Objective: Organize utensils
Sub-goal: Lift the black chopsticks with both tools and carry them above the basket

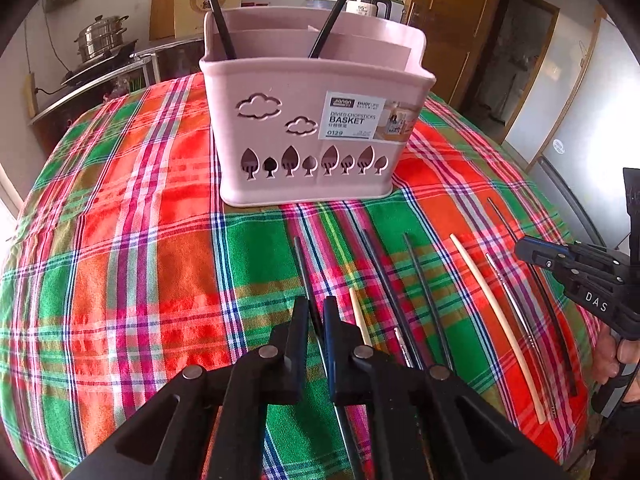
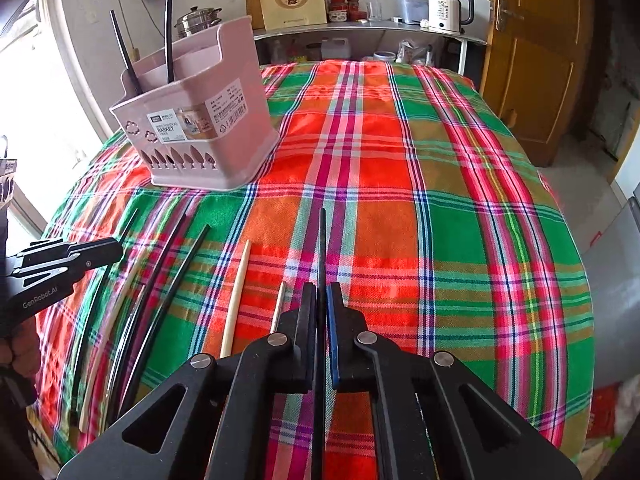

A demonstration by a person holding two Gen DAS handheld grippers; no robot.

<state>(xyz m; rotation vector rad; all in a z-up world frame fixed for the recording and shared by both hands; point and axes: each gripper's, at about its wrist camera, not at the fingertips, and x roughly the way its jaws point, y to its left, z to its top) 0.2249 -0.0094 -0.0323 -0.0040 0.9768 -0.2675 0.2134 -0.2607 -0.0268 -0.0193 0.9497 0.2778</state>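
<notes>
A pink divided basket (image 1: 304,128) (image 2: 196,136) stands on the plaid tablecloth (image 1: 140,240) with two black chopsticks (image 1: 218,8) upright in it. My left gripper (image 1: 316,302) is shut on a black chopstick (image 1: 300,256) that lies on the cloth in front of the basket. My right gripper (image 2: 321,290) is shut on another black chopstick (image 2: 322,240), the rightmost of the row. Between the two lie several loose chopsticks: a long cream one (image 1: 496,320), black ones (image 1: 424,296) and a thin metal one (image 1: 512,308). Each gripper shows at the edge of the other's view.
Behind the table a metal shelf (image 2: 360,30) carries a white kettle (image 2: 444,10), a steel steamer pot (image 2: 196,20) and a brown paper bag (image 2: 292,0). A wooden door (image 2: 532,60) stands at the right. The right half of the cloth (image 2: 460,220) holds nothing.
</notes>
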